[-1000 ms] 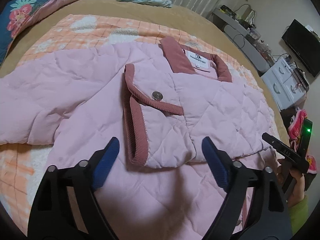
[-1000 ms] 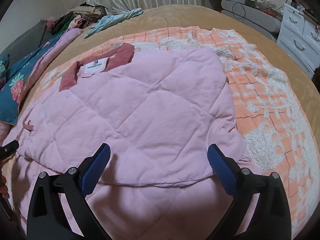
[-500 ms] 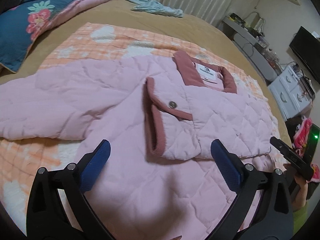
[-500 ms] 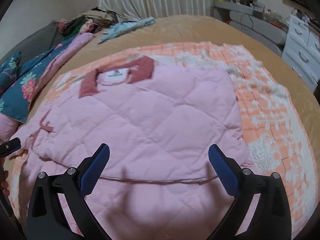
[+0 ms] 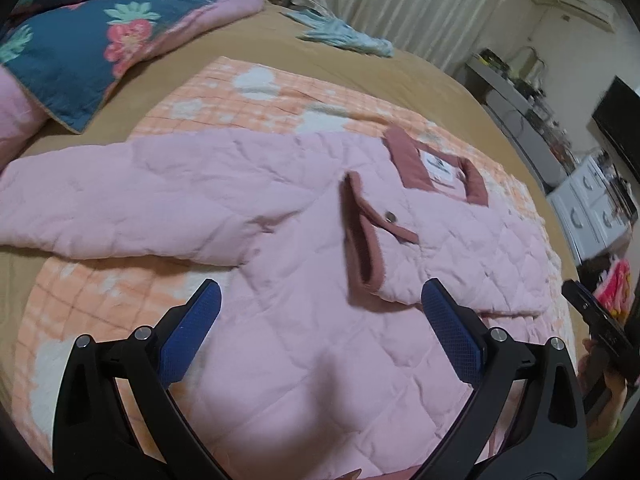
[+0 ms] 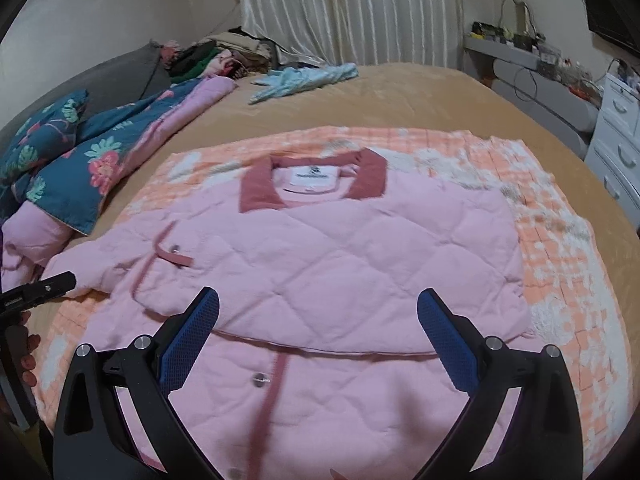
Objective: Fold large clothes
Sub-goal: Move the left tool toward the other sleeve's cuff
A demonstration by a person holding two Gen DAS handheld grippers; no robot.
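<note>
Lying on the bed (image 6: 420, 92) — pink jacket (image 6: 360, 264); both grippers (image 5: 320, 320) (image 6: 318, 320) released, empty.

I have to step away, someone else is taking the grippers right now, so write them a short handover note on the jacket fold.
Left gripper: open, holding nothing, above the pink quilted jacket.
Right gripper: open, empty, above the jacket's lower part.
Jacket lies on the orange checked blanket on the bed, collar at the far end.
Done: one sleeve folded across the chest, its cuff on top.
Left: the other sleeve lies spread out to the side; fold it in, then fold the body up.
</note>
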